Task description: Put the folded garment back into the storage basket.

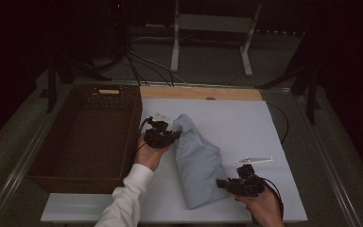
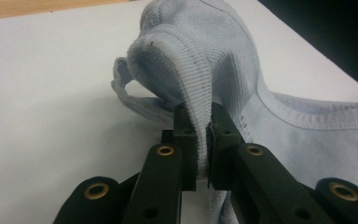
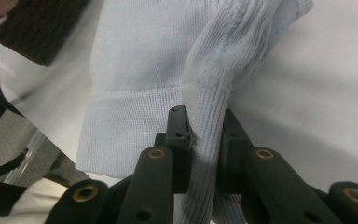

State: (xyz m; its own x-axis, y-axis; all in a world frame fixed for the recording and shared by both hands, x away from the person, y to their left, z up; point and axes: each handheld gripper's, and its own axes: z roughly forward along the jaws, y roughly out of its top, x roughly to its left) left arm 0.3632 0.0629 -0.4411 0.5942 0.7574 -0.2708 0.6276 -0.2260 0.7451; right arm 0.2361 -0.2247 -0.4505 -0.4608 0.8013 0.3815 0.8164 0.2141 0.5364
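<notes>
A pale blue knitted garment (image 1: 196, 158) lies folded on the white tabletop (image 1: 236, 123), running from the middle toward the front edge. My left gripper (image 1: 174, 135) is shut on its far end; in the left gripper view the ribbed hem (image 2: 200, 100) is pinched between the black jaws and bulges upward. My right gripper (image 1: 220, 183) is shut on the near end; in the right gripper view a bunched ribbed cuff (image 3: 207, 130) sits pressed between the jaws, with the garment's flat body (image 3: 135, 93) behind it. Both ends look lifted a little off the table.
A dark woven basket (image 1: 92, 137) stands open at the left, right beside my left hand. A wooden strip (image 1: 201, 93) edges the table's far side. Cables and a white stand (image 1: 212, 28) lie on the floor beyond. Bare white surface extends to the right of the garment.
</notes>
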